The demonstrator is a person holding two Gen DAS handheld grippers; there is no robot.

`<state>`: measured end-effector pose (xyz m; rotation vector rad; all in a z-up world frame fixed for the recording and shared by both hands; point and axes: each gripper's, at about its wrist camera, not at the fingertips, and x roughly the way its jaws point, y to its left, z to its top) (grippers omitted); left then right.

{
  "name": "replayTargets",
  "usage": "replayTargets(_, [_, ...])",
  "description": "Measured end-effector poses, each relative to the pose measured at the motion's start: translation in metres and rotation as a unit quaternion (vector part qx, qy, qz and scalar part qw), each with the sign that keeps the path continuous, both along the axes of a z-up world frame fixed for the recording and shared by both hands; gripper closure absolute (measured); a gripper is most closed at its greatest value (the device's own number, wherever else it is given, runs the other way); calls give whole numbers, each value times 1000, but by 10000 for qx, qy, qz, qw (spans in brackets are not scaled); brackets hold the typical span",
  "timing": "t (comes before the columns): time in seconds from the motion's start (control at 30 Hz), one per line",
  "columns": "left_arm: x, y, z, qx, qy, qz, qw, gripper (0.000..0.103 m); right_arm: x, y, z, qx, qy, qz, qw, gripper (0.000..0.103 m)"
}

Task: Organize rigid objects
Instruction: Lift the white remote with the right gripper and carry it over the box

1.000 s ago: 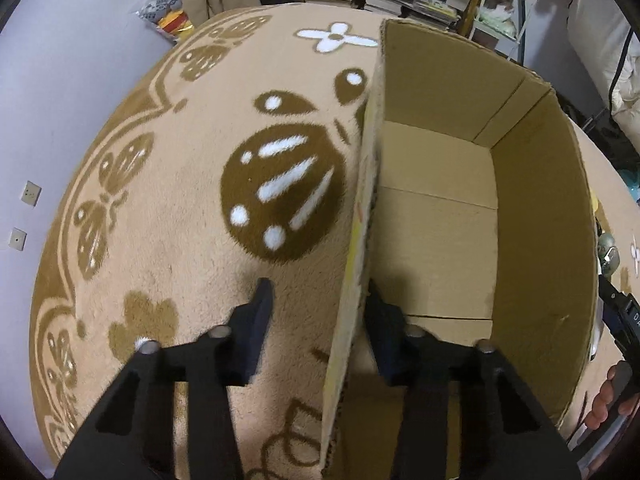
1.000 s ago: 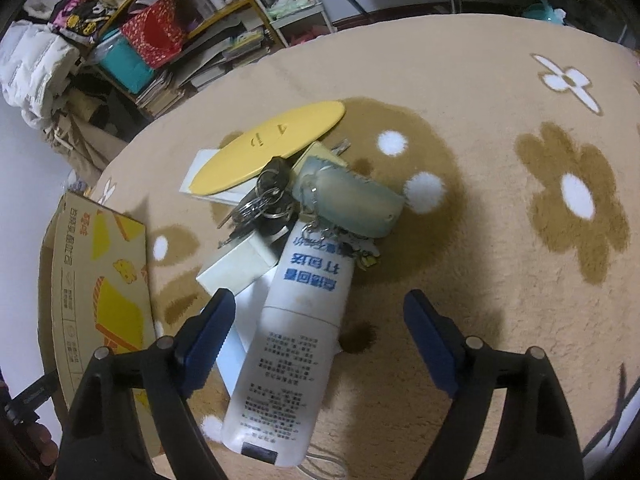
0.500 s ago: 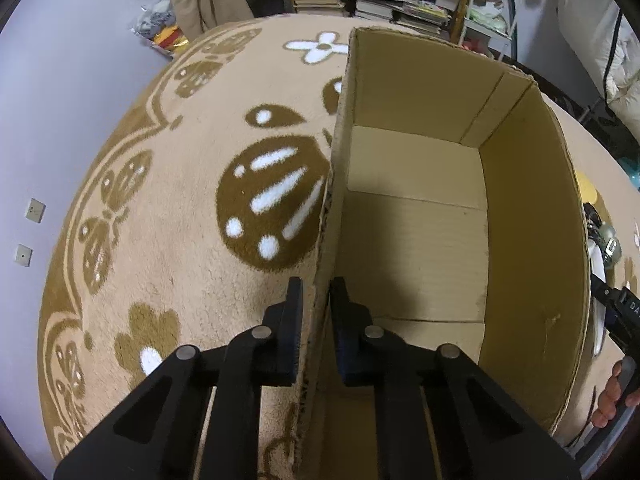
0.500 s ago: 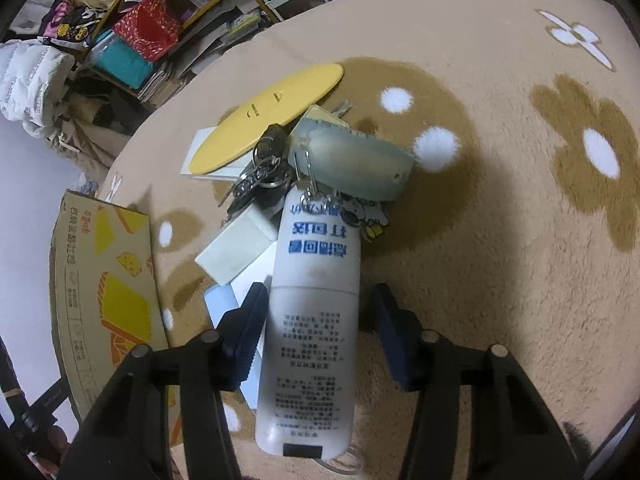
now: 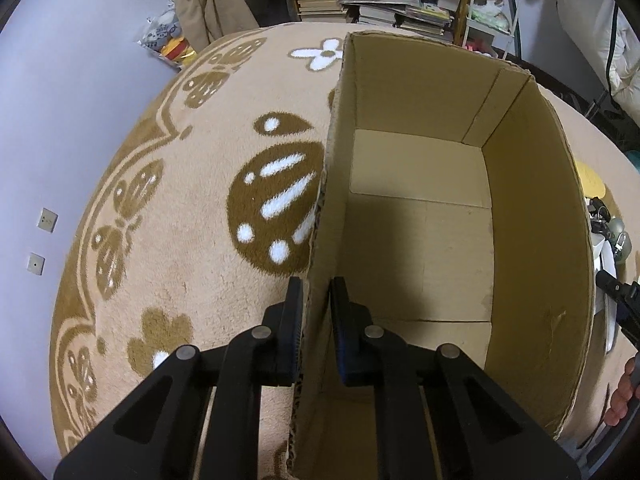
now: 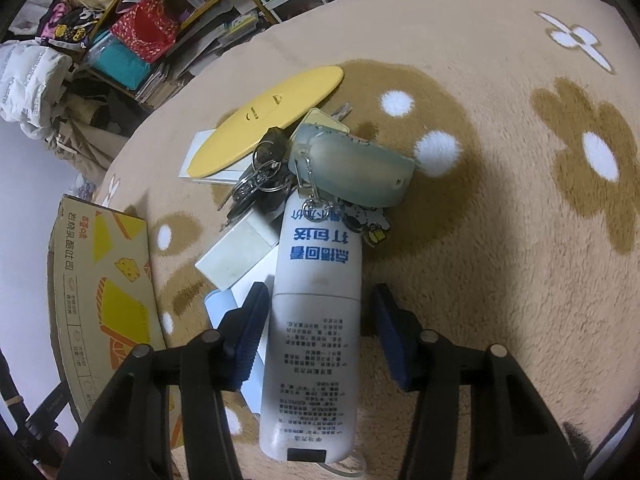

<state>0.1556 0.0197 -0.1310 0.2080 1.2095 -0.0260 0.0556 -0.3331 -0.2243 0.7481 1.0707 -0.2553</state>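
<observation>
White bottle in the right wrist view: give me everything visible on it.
The white bottle is a smooth, plastic-looking cylinder with blue characters and fine black print. It lies flat on the carpet, across flat white boxes. A keyring and charms rest on its far end. The right gripper straddles it, jaws not quite closed.

The open brown cardboard box (image 5: 420,240) runs off the left wrist view's lower edge; pale flat cards (image 6: 236,256) lie half-buried under the white printed cylindrical bottle (image 6: 316,308) — its small black print is illegible.
</observation>
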Motion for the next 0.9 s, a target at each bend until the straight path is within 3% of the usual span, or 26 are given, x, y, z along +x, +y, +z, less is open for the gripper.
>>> replayTargets(0.03, [0, 0, 0, 4, -4, 1, 10000, 90, 0, 1, 0, 21, -37, 14, 10000, 57])
replayTargets(0.07, [-1, -1, -1, -9, 5, 15, 10000, 90, -1, 1, 0, 65, -81, 16, 9999, 58])
replayTargets(0.23, [-1, 0, -1, -53, 8, 28, 10000, 90, -6, 4, 4, -214, -78, -128, 9997, 59])
replayTargets(0.63, [0, 4, -1, -253, 143, 83, 9995, 90, -20, 0, 14, 178, -399, -465, 9980, 59])
replayTargets(0.9, [-1, 5, -1, -243, 130, 101, 9996, 91, -27, 5, 27, 105, -580, -412, 9974, 59])
